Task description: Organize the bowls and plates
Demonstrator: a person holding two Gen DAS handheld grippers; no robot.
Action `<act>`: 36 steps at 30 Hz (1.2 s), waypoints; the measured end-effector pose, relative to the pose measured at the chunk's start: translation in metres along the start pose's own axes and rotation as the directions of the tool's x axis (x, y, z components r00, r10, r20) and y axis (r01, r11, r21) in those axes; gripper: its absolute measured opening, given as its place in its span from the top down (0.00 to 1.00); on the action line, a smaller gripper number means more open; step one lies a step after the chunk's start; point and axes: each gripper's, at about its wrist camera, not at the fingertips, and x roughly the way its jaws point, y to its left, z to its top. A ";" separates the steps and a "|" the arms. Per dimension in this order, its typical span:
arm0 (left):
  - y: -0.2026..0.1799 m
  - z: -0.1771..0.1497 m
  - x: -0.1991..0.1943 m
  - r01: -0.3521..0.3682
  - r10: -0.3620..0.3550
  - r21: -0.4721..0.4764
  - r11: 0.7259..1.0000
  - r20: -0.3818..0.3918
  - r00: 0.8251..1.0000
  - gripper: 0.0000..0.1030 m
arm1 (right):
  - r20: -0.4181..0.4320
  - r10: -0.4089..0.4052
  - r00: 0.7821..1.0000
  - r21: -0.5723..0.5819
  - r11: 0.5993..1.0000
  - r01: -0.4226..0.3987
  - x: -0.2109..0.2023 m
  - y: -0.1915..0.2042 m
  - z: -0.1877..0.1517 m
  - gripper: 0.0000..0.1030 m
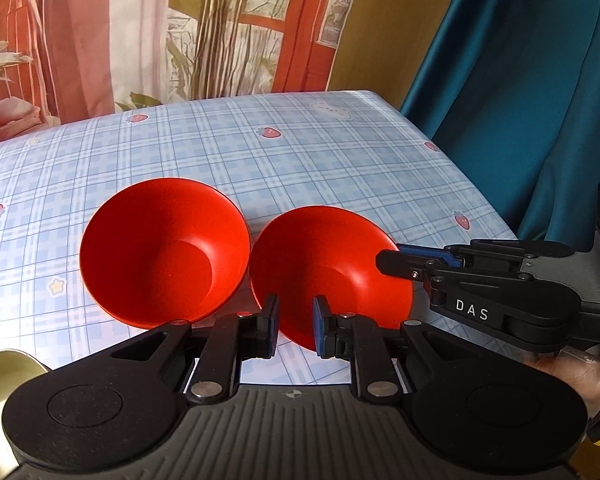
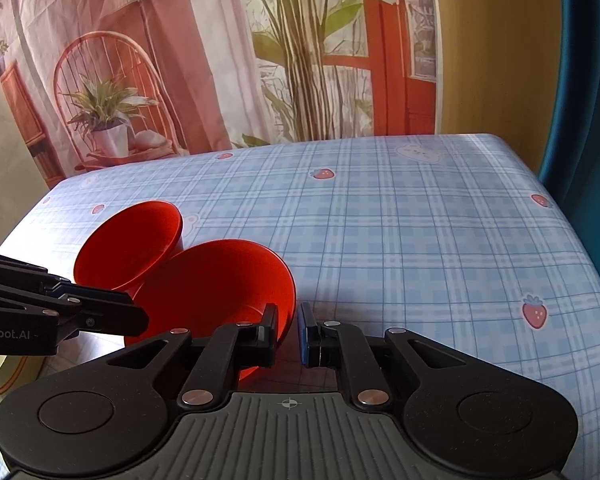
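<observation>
Two red bowls stand side by side on the blue plaid tablecloth (image 1: 340, 152). The left bowl (image 1: 164, 252) rests free. My right gripper (image 1: 392, 258) comes in from the right and is shut on the right rim of the near bowl (image 1: 328, 268); in the right wrist view its fingers straddle that rim (image 2: 288, 312) of the near bowl (image 2: 216, 280), with the far bowl (image 2: 132, 244) behind. My left gripper (image 1: 296, 320) is open, its fingers on either side of the near bowl's front wall, not clamped.
A gold-coloured round dish (image 1: 0, 392) sits at the near left, also seen in the right wrist view (image 2: 4, 372). The table's right edge drops off beside a teal curtain (image 1: 520, 100). A printed backdrop (image 1: 180, 32) hangs behind the table.
</observation>
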 end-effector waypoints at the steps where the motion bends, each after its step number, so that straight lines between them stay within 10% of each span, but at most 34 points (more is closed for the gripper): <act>1: 0.000 0.000 0.000 0.000 0.000 0.000 1.000 0.001 1.000 0.82 | 0.003 0.004 1.000 0.003 1.000 -0.004 0.000 -0.001 -0.001 0.90; 36: 0.013 -0.013 -0.006 0.015 -0.015 -0.090 0.996 0.007 1.000 0.82 | 0.029 0.004 1.000 -0.024 1.000 -0.003 -0.001 0.000 -0.004 0.93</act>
